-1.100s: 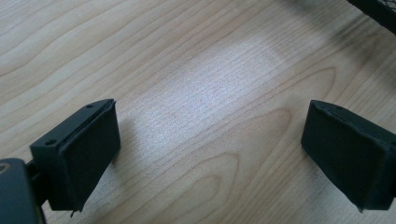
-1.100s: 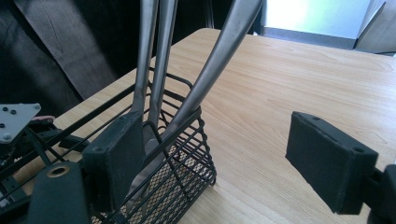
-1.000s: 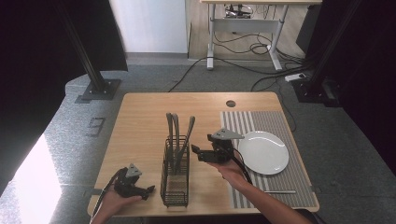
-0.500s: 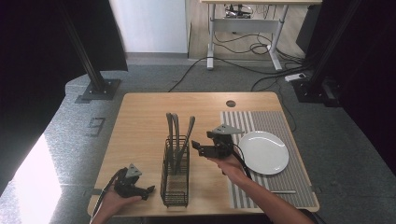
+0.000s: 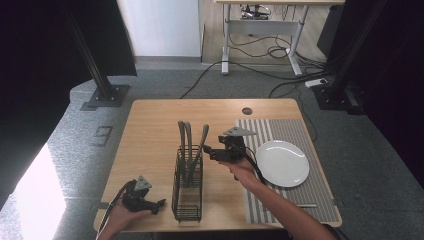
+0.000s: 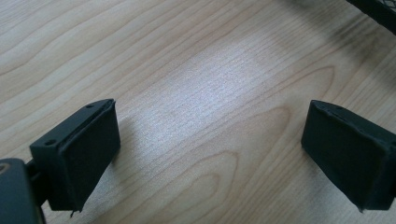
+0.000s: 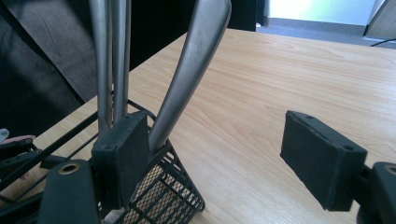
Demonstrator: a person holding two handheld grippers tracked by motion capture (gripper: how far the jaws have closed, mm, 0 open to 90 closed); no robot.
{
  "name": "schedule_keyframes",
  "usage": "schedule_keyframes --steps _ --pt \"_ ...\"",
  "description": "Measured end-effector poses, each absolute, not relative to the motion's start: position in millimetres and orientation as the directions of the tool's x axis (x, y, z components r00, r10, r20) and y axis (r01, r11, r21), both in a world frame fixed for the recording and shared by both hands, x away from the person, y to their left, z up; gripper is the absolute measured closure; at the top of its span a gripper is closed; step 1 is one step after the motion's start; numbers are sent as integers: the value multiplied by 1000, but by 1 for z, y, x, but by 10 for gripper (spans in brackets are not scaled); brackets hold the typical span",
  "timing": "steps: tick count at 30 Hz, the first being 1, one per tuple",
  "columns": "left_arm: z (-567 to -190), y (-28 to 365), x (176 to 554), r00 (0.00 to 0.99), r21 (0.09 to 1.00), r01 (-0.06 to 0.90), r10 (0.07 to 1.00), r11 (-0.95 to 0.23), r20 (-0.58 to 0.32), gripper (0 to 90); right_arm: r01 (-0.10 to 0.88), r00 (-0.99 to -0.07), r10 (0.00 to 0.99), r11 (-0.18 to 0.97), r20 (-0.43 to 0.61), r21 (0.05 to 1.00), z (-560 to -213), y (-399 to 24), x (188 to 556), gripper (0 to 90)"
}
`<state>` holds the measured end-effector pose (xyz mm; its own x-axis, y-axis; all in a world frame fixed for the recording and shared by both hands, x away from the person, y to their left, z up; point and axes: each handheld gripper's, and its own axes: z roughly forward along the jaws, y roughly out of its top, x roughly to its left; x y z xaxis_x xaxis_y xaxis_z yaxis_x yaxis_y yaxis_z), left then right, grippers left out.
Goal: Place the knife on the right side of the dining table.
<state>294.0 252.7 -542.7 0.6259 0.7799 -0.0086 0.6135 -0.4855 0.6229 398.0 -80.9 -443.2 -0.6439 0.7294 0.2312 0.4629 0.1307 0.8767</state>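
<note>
A black wire cutlery basket point(image 5: 187, 192) stands on the wooden table point(image 5: 150, 130) with several metal handles sticking up. My right gripper point(image 5: 209, 151) is level with the rightmost handle point(image 5: 202, 137) and open. In the right gripper view that curved handle point(image 7: 196, 60) rises just inside the left pad point(image 7: 128, 154), with the other pad far off; the gripper point(image 7: 224, 154) has been narrowing slightly. The other handles point(image 7: 109, 56) stand behind the left pad, above the basket point(image 7: 163, 196). My left gripper point(image 5: 159, 204) rests open near the table's front left, and bare wood lies between its jaws point(image 6: 210, 154).
A white plate point(image 5: 282, 162) lies on a striped grey mat point(image 5: 300, 130) to the right of the basket. A thin metal piece point(image 5: 302, 205) lies at the mat's front edge. A round hole point(image 5: 247, 111) sits near the table's far edge.
My right gripper has shifted a little up the table and in toward the basket's rightmost handle. The left gripper has stayed put.
</note>
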Motion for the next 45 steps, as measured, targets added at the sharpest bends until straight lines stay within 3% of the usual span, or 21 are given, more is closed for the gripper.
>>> schedule_keyframes --steps 13,25,26,27,28,38,45 --pt "-543 253 294 627 622 614 779 -486 -10 42 452 -651 719 109 244 886 -440 -70 414 295" --pt "-542 253 294 629 621 613 778 -488 -9 42 470 -701 645 98 303 877 -443 -60 431 509" --pt "-542 253 294 628 621 613 778 -488 -9 42 461 -719 627 107 299 881 -442 -59 430 600" --pt "-542 253 294 628 621 613 778 -488 -9 42 461 -719 627 107 299 881 -442 -59 430 600" --pt "-543 253 294 628 621 613 778 -488 -10 42 443 -731 622 118 282 889 -439 -59 428 665" --pt "-542 253 294 630 620 612 776 -490 -9 42 483 -727 577 44 373 874 -432 -68 430 733" --pt "-542 253 294 630 620 613 777 -490 -9 42 454 -748 565 54 348 889 -426 -69 423 753"
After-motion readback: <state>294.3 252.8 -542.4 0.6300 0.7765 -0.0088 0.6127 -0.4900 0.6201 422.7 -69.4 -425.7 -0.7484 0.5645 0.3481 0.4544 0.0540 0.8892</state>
